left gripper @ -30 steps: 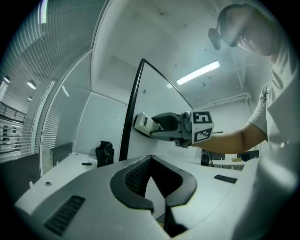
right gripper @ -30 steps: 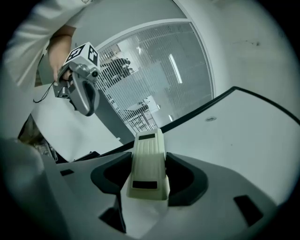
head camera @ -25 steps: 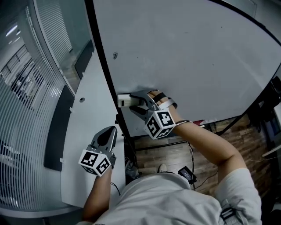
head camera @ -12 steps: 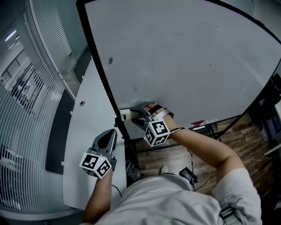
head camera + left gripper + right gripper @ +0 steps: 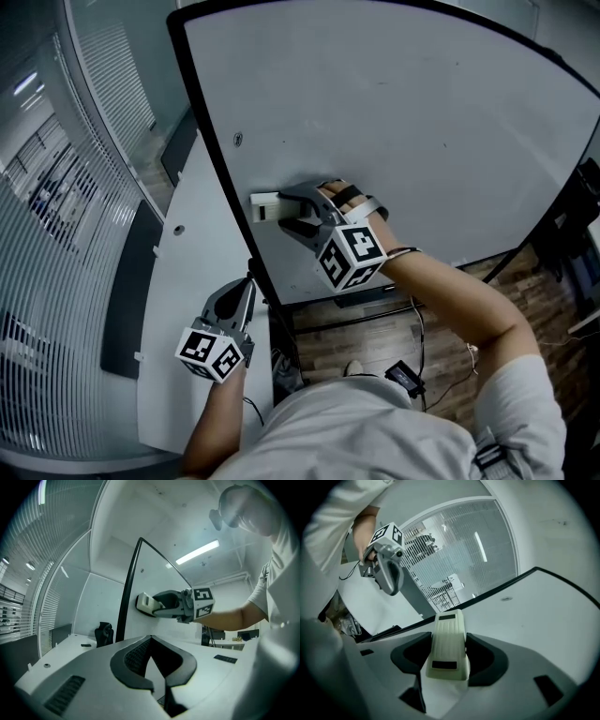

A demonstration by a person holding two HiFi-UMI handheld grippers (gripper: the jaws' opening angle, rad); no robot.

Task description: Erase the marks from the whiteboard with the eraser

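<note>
A large whiteboard (image 5: 422, 122) with a black frame fills the head view; only faint specks and a small round dot (image 5: 238, 139) near its left edge show on it. My right gripper (image 5: 298, 211) is shut on a cream eraser (image 5: 265, 206) and presses it flat against the board close to the left frame. In the right gripper view the eraser (image 5: 449, 644) sits between the dark pads, on the board (image 5: 543, 620). My left gripper (image 5: 234, 298) hangs lower left, off the board, jaws together and holding nothing. From it I see the eraser (image 5: 144, 603) side-on.
A white desk (image 5: 187, 309) with a dark panel (image 5: 127, 281) runs along the left, beside a glass wall with blinds (image 5: 56, 187). Below the board are its stand, wooden floor (image 5: 450, 309) and a black device (image 5: 401, 375) on a cable.
My right gripper has slid the eraser up the board from its lower edge, keeping near the left frame. The left gripper has hardly moved.
</note>
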